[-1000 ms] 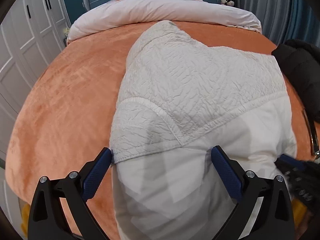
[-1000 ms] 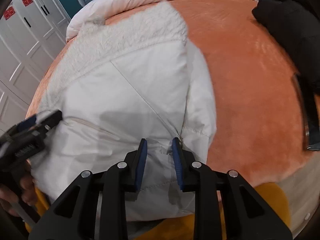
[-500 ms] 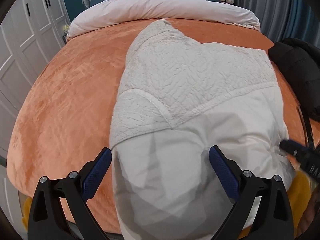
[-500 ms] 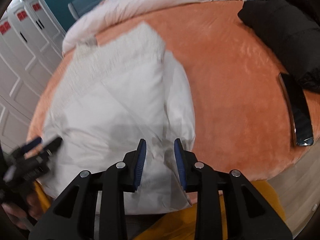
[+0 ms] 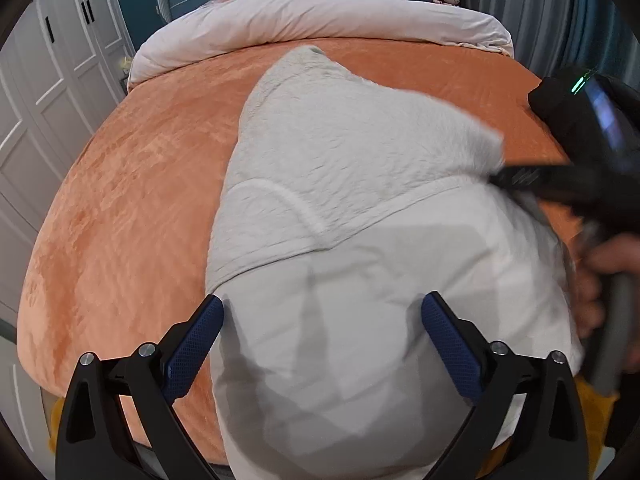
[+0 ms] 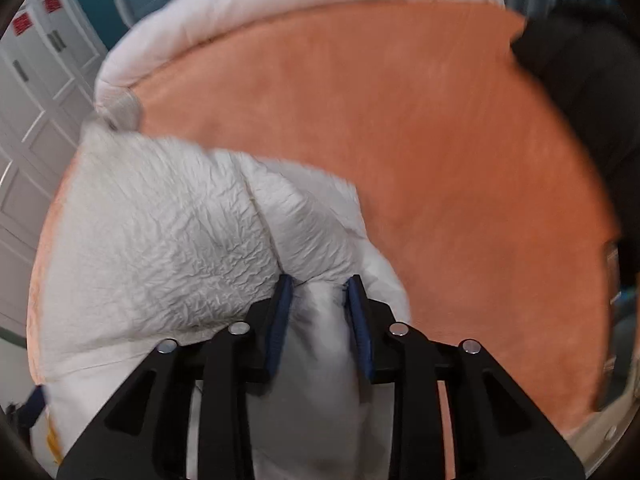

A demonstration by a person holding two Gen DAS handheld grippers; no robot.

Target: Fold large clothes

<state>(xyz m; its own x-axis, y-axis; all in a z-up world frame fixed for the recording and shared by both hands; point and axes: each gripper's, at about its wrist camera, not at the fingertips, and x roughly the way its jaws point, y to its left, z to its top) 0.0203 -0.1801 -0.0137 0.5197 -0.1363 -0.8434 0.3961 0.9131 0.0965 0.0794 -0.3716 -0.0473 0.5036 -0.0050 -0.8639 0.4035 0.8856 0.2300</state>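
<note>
**One white garment on the bed, two grippers at it**

There is one large white garment [image 5: 360, 280], and it lies on the near part of one bed with an orange cover [image 5: 132, 184], its near end hanging over the edge of the bed. Two grippers are in view. One pale pink duvet [image 5: 320, 16] is bunched at the far end of the bed, and one black garment [image 6: 588, 92] lies at the far right side of it. White wardrobe doors [image 5: 52, 92] stand on the left.

The white garment has two kinds of surface. The far part is crinkled and textured, with a curved seam across it, and it comes to a point toward the duvet. The near part is smooth and plain, and some shadows fall on it. In the right wrist view a fold of it is lifted up and gathered into a thick, wrinkled bundle.

The left gripper [image 5: 320, 332] stands wide apart above the smooth part, one finger at the left edge of the cloth and the other over its middle; it holds nothing. The right gripper [image 6: 318, 304] is narrow and clamped on a fold of the white garment at its right edge. In the left wrist view this gripper looks blurred, at the right side of the garment, with a hand [image 5: 608, 280] of the person on its handle
</note>
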